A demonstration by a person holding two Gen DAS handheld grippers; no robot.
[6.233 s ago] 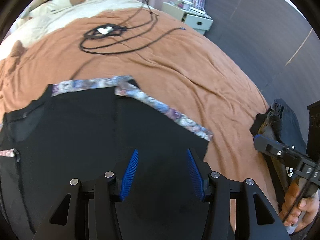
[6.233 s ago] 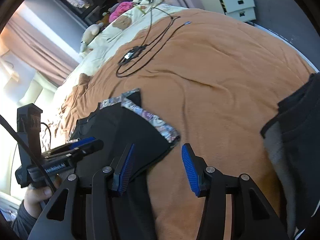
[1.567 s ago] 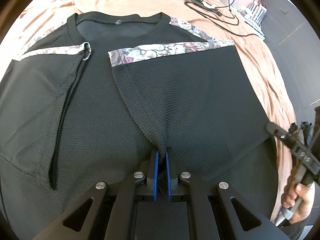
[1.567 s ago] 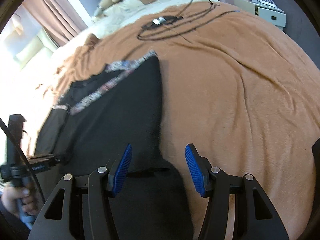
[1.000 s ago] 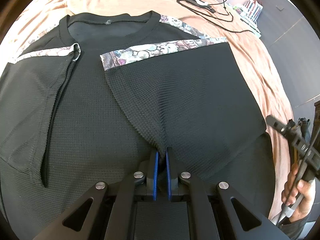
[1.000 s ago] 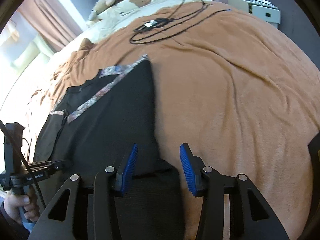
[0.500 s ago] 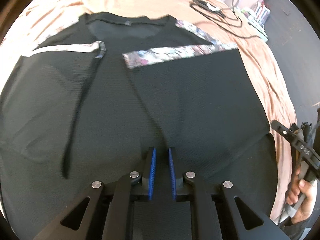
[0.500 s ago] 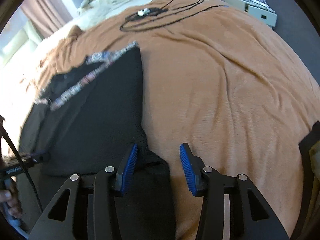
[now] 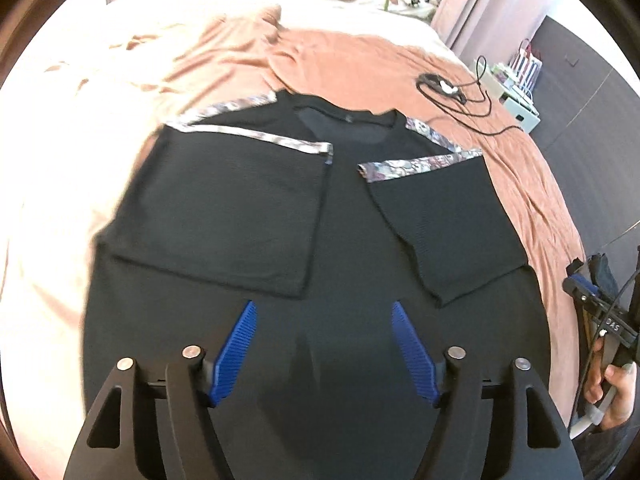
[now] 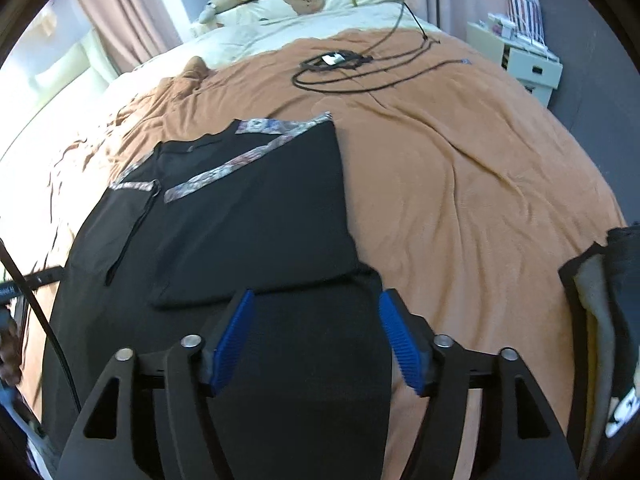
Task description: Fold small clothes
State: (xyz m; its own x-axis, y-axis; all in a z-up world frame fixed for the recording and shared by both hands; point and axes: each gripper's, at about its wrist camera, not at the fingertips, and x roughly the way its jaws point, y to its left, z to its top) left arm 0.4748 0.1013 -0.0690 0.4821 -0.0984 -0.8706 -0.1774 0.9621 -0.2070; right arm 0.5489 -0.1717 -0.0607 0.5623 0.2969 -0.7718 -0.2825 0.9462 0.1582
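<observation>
We are holding the left gripper [image 9: 323, 344] above the lower part of a black T-shirt [image 9: 344, 240] that is lying flat on the brown blanket [image 10: 460, 184] of the bed. Its blue pads [image 9: 236, 346] are standing wide apart; the jaws have just been opening, and nothing is sitting between them but the cloth below. Both sleeves, trimmed with a patterned band [image 9: 416, 164], are lying folded inward over the chest, with the collar pointing toward the head of the bed.

The right gripper [image 10: 316, 342] is hovering over the shirt's hem near its right edge, where black cloth meets blanket. Its jaws have also just been opening and are now spread, gripping nothing. In the left wrist view it is showing at the right edge, held by the right hand [image 9: 612, 384]; a short white marking on its body is too small to read.

A black cable [image 10: 344, 68] is lying coiled on the blanket toward the far edge of the bed. A dark and grey pile of clothes [image 10: 608, 320] is resting at the bed's right edge, bearing white print we cannot read.
</observation>
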